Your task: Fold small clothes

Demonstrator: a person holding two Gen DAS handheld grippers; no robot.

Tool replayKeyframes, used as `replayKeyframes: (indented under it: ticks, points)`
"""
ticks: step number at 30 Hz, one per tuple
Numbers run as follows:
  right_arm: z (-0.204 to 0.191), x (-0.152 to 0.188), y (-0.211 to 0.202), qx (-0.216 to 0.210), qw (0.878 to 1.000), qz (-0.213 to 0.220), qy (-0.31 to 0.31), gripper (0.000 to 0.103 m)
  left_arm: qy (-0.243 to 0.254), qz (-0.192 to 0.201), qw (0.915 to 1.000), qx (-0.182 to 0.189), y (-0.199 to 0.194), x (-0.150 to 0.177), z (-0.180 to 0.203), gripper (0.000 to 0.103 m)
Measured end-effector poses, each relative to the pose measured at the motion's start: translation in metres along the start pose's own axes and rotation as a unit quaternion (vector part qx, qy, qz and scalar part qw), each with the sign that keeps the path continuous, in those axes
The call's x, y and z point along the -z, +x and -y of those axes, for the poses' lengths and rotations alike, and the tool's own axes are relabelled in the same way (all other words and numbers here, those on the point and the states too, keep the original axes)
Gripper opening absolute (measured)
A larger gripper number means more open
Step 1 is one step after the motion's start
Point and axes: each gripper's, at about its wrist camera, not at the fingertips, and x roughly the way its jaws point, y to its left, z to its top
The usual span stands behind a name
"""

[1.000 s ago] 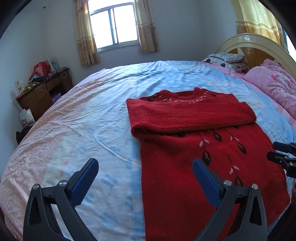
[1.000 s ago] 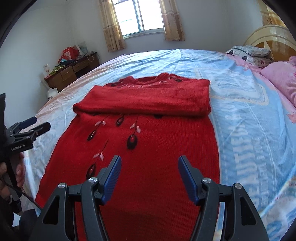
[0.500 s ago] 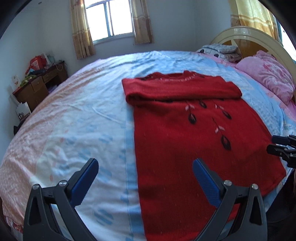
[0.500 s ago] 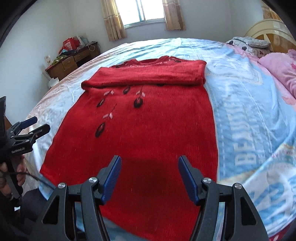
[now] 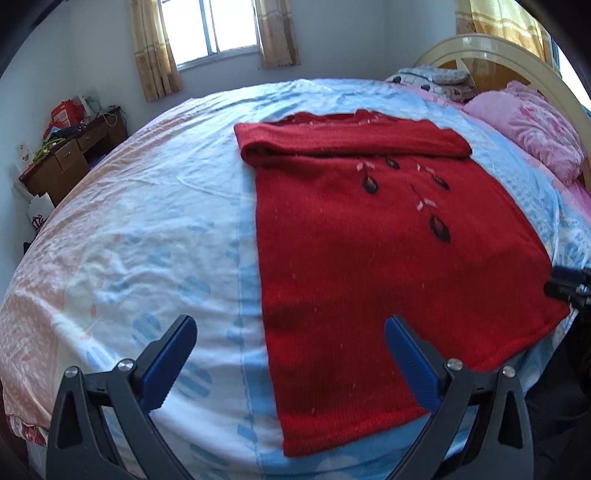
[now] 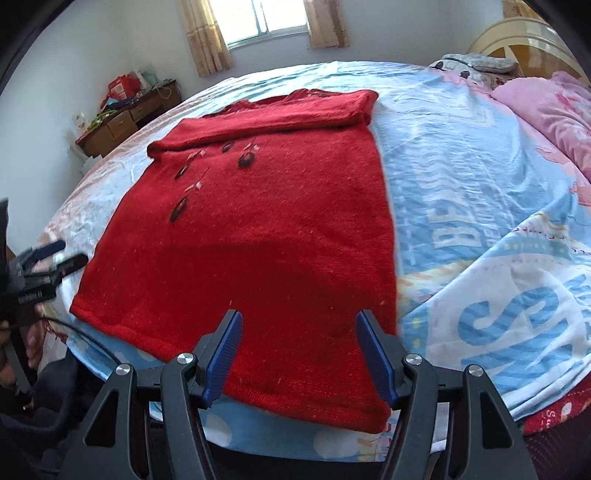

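A red knitted sweater (image 5: 369,266) lies flat on the bed, its sleeves folded across the chest into a band (image 5: 351,142) at the far end; dark leaf motifs run down its front. My left gripper (image 5: 290,358) hangs open above the hem's near left corner, nothing between its blue pads. In the right wrist view the sweater (image 6: 258,240) fills the middle, and my right gripper (image 6: 297,354) stands open over the hem near its right corner, holding nothing. Each gripper also shows at the other view's edge: the right gripper (image 5: 569,284), the left gripper (image 6: 48,262).
The bed sheet (image 5: 147,221) is pale blue and pink, with a printed blanket (image 6: 498,221) to the right. Pink pillows (image 5: 532,129) and a headboard (image 5: 498,48) stand at the far right. A wooden desk (image 5: 70,155) with clutter sits by the left wall, under a window (image 5: 214,29).
Both grippers have drawn back toward the foot of the bed and sunk lower; the sweater's hem has come into view beneath them. The sweater has not moved, and both pairs of jaws stand as before.
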Motion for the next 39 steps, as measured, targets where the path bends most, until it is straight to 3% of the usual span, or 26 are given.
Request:
replayKeyframes:
  ticks: [6,8,11,21,24,26,27,39]
  points:
    - [-0.002,0.002,-0.001,0.002,1.0,-0.002,-0.005,0.065,-0.008,-0.031,0.9992,0.024,0.005,0.013,0.0,0.1]
    - [-0.002,0.003,0.001,0.001,1.0,-0.003,-0.005,0.065,-0.016,-0.041,0.9981,0.044,0.007,0.014,-0.002,0.085]
    - [0.001,0.003,0.0,0.002,1.0,-0.001,0.0,0.065,-0.031,-0.056,0.996,0.062,0.009,0.018,-0.008,0.076]
    - [0.008,0.005,0.001,0.017,1.0,0.004,0.004,0.065,-0.051,-0.08,0.9916,0.087,0.007,0.036,-0.02,0.057]
    - [0.008,0.005,0.0,0.014,1.0,0.005,0.001,0.065,-0.052,-0.08,0.9916,0.087,0.005,0.039,-0.022,0.047]
    - [0.008,0.005,0.001,0.013,1.0,0.004,0.0,0.065,-0.05,-0.08,0.9912,0.093,0.004,0.04,-0.021,0.028]
    - [0.008,0.006,0.002,0.012,1.0,0.003,0.0,0.065,-0.047,-0.082,0.9904,0.101,0.003,0.04,-0.019,0.023]
    - [0.022,0.011,-0.011,0.003,1.0,-0.007,0.029,0.065,-0.046,-0.075,0.992,0.091,0.003,0.037,-0.019,0.023]
